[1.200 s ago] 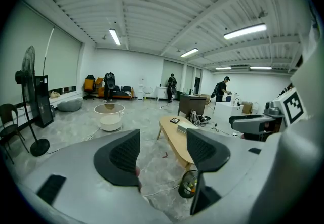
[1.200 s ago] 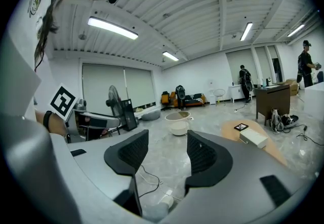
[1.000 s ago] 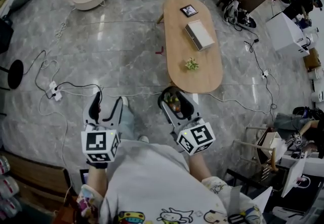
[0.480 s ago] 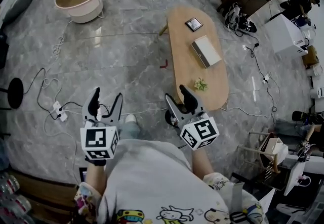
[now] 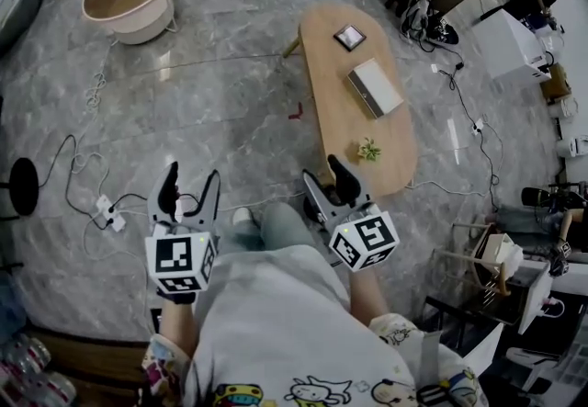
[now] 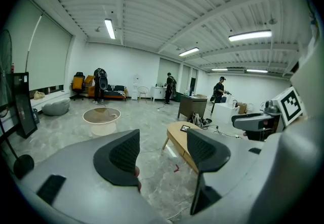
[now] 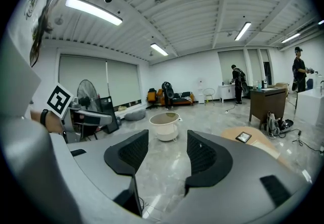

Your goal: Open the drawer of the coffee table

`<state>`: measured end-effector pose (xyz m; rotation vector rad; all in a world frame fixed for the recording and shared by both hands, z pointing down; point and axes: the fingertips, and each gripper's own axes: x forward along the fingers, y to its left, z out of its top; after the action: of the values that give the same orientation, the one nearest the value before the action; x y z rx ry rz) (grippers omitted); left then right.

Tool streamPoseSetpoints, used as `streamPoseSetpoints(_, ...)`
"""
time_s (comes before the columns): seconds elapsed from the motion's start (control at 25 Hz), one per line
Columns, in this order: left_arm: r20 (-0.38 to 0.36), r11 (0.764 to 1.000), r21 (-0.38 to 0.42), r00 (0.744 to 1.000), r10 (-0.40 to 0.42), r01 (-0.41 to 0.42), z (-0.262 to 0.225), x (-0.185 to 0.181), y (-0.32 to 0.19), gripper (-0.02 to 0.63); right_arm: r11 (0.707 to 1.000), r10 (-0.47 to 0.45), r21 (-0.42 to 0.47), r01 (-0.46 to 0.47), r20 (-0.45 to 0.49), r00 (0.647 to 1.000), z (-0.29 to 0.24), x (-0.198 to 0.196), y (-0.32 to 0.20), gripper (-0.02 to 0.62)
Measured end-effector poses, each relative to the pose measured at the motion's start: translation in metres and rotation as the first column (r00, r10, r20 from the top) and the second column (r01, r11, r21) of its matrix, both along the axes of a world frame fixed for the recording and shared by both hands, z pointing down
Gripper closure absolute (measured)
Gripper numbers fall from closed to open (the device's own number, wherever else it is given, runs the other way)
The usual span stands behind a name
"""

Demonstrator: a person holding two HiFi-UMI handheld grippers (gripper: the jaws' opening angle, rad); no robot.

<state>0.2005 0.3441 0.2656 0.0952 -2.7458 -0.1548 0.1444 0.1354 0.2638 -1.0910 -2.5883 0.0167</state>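
Hovering, jaws apart: left tool (image 5: 191, 179), right tool (image 5: 323, 174) | coffee table (image 5: 333, 97) near right tool

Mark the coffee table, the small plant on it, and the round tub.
coffee table (image 5: 331, 120): head view, bare wooden top.
small plant (image 5: 368, 150): head view, green leaves.
round tub (image 5: 136, 28): head view, front outer wall.

Both arms reach forward from the chest. The left hand-held gripper (image 5: 191, 180) sits out at 9 o'clock in the head view, pointing toward 12 o'clock, jaws spread wide with nothing between them. The left marker cube (image 5: 181, 261) faces up, at the wrist end. The right hand-held gripper (image 5: 323, 174) hovers just right of centre, at 3 o'clock, angled toward 11 o'clock, jaws likewise parted and bare. The right marker cube (image 5: 365, 241) is tilted. The two grippers are roughly level and well apart.
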Motion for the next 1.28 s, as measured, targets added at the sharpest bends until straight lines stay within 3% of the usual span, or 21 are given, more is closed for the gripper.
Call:
streamPoseSetpoints(0.32,-0.015,1.0,0.028,1.0,0.004,-0.004,0.01,-0.015,0.003,0.337,0.999,0.038,0.023,-0.038,-0.023,0.999,0.007,-0.017,-0.009,0.39)
streamPoseSetpoints(0.56,-0.024,1.0,0.009,0.999,0.021,-0.021,0.017,-0.059,0.003,0.337,0.998,0.061,0.009,-0.061,-0.034,0.998,0.019,-0.059,-0.011,0.39)
streamPoseSetpoints(0.96,-0.016,0.991,-0.037,0.991,0.132,-0.132,0.013,-0.224,-0.003,0.337,0.989,0.146,-0.026,-0.147,-0.046,0.988,0.031,-0.202,-0.018,0.39)
streamPoseSetpoints(1.28,-0.007,0.967,-0.057,0.969,0.249,-0.249,-0.006,-0.358,-0.036,0.337,0.968,0.249,-0.033,-0.25,-0.039,0.968,0.018,-0.306,-0.05,0.39)
